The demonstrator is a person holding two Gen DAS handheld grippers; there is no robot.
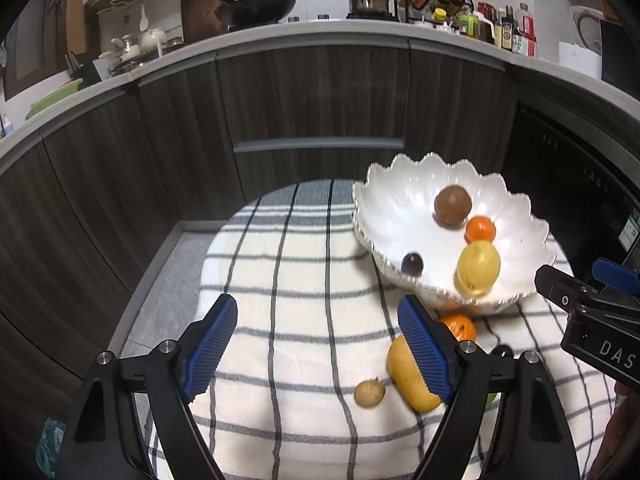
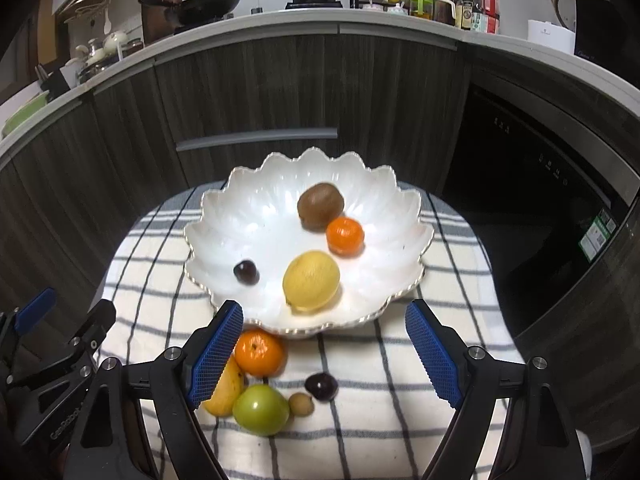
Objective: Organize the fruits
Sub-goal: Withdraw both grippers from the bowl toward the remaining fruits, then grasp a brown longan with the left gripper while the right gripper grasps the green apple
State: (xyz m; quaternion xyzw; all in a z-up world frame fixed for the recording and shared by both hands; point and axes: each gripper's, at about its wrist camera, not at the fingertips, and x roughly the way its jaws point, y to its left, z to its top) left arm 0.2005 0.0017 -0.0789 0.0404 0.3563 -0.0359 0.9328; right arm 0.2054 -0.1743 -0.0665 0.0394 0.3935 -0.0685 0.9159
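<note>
- The mango [image 2: 226,390] lies on the checked cloth [image 2: 400,420] covering the tabletop, its long axis slanting from near-left up toward the bowl; it sits just behind the right tongs' [image 2: 324,354] left pad, partly hidden by it.
- The white scalloped bowl [image 2: 240,216] stands ahead of the right tongs and ahead-right of the left tongs [image 1: 318,346].
- Inside the bowl: a kiwi [image 2: 320,206] at the far side, a small orange [image 2: 345,236] touching it, a lemon [image 2: 311,281] nearer the front with its long axis slanting up to the right, and a dark cherry [image 2: 245,271] off to the left, apart from the rest.
- On the cloth between the right tongs' pads — a second orange [image 2: 259,352] just in front of the bowl's rim, a green tomato [image 2: 261,410] beside the mango, a small tan longan [image 2: 301,404] and another dark cherry [image 2: 321,387].
- Both tongs stand wide apart, holding nothing.
</note>
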